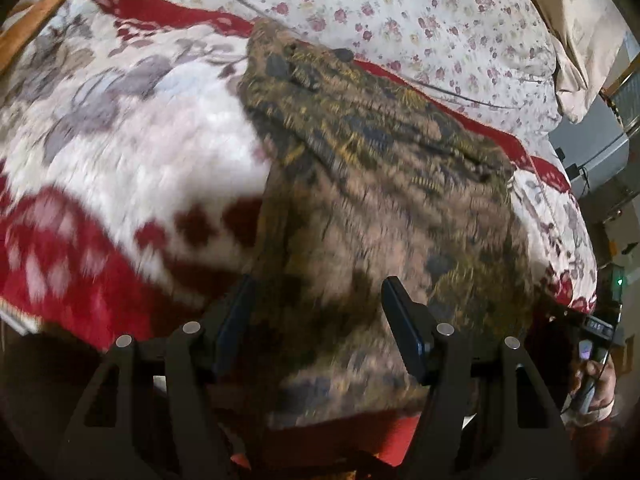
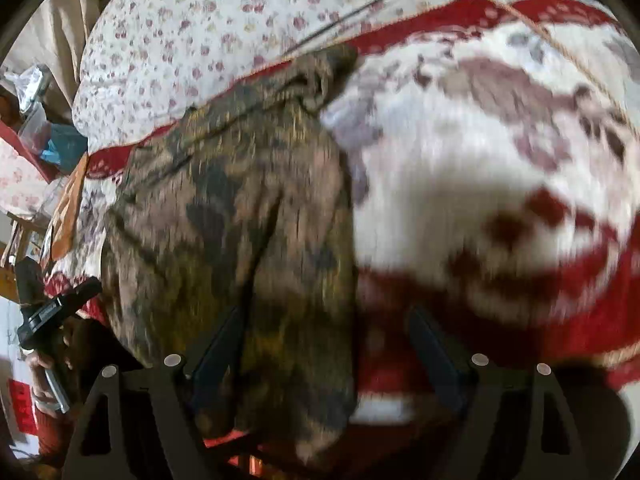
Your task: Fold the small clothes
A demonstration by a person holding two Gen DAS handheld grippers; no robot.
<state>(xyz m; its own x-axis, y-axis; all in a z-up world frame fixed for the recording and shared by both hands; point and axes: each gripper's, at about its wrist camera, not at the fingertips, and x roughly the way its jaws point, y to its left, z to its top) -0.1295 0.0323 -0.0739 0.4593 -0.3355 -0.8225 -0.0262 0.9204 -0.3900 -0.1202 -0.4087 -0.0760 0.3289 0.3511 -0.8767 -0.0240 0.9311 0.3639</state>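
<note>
A small brown, olive and pink patterned garment (image 1: 372, 184) lies on a red and white blanket (image 1: 132, 160) on a bed. In the left wrist view my left gripper (image 1: 316, 304) is open, its fingers (image 1: 404, 320) straddling the garment's near edge, which hangs over the bed's front. In the right wrist view the same garment (image 2: 240, 216) lies to the left, and my right gripper (image 2: 328, 340) is open over its near right edge and the blanket (image 2: 480, 200). The other gripper shows at the far edge of each view.
A white quilt with small pink flowers (image 1: 420, 12) lies behind the blanket. A cream pillow (image 1: 580, 20) sits at the far right. A wooden piece (image 1: 36, 12) shows at the top left. Cluttered shelves and bags (image 2: 36, 128) stand left of the bed.
</note>
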